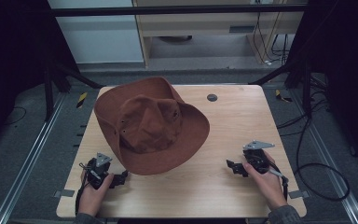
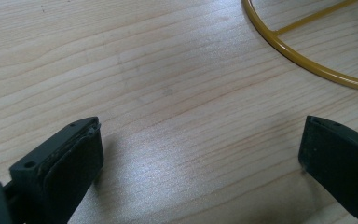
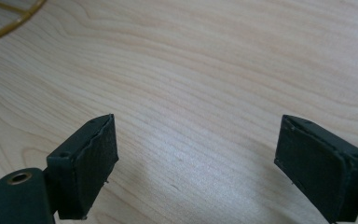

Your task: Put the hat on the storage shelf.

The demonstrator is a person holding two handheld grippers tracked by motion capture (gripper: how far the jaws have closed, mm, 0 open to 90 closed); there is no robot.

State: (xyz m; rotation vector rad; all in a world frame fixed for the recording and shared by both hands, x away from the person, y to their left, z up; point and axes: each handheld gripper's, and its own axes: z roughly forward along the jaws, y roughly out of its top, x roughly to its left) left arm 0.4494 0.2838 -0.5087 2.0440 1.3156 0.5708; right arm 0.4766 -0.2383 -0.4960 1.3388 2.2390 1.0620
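Jaws gaping wide, gripping nothing: left gripper [image 1: 121, 178] resting near table [image 1: 242, 186] front-left corner, right gripper [image 1: 232, 167] toward front-right. Brown hat [image 1: 151, 123] lying crown-up, overhanging back-left edge, just beside left gripper.

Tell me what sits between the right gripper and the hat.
Nothing: in the high view, only bare wooden table separates the right gripper from the brown hat.
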